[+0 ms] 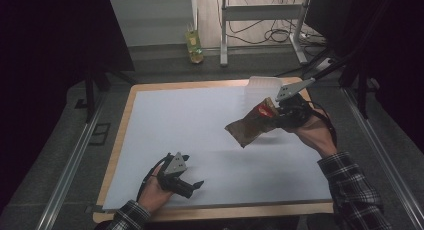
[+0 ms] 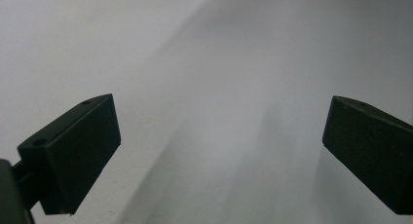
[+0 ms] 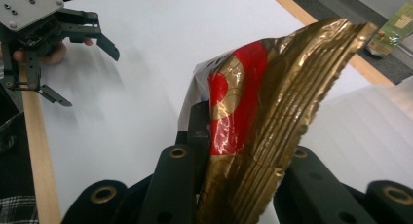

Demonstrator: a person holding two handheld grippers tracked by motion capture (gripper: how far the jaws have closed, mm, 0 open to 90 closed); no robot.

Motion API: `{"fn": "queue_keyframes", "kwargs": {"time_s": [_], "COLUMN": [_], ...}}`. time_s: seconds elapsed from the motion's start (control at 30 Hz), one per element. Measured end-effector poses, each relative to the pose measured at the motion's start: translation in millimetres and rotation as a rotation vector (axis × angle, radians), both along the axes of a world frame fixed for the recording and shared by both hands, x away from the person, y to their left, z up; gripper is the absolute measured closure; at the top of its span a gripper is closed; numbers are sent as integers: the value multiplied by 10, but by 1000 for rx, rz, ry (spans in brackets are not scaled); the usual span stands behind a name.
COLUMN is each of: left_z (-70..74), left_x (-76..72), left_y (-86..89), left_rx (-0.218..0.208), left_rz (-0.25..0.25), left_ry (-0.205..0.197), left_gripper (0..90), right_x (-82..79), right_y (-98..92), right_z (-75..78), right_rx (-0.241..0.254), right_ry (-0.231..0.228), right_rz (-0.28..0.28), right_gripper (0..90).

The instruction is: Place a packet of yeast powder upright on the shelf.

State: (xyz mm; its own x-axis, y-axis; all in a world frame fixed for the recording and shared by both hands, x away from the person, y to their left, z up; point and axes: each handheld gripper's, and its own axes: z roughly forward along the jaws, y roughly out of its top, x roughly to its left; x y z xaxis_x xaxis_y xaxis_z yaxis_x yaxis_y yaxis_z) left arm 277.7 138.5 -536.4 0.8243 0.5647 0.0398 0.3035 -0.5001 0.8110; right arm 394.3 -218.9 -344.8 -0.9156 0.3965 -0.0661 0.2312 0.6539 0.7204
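High view: right tool (image 1: 277,117) is clamping the gold-and-red foil packet (image 1: 250,127), holding it above the white desk (image 1: 190,125). Left tool (image 1: 192,186) is resting near the desk's front edge, jaws gaping wide with nothing between them

Looks like a lab or recording workspace: white-sheeted tabletop (image 1: 200,135) with a wooden border, ringed by dark curtains (image 1: 55,35) and metal rails (image 1: 70,165); beyond it, grey carpet, a metal desk frame (image 1: 260,20) with loose cables (image 1: 275,36) trailing, and a green circuit board (image 1: 194,46) propped on the floor.
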Motion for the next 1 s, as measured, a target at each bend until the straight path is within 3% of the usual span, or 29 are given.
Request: {"fn": "queue_keyframes", "kwargs": {"time_s": [0.63,1.0], "left_z": [-5,-7], "left_x": [-5,-8], "left_y": [-16,-22], "left_rx": [11,13], "left_rz": [-15,-19], "left_ry": [-9,-13], "left_gripper": [4,4], "right_x": [279,509], "right_y": [-157,-238], "right_z": [399,494], "right_rx": [-35,-64], "right_ry": [-48,-54], "right_rz": [-61,-91], "right_gripper": [756,758]}}
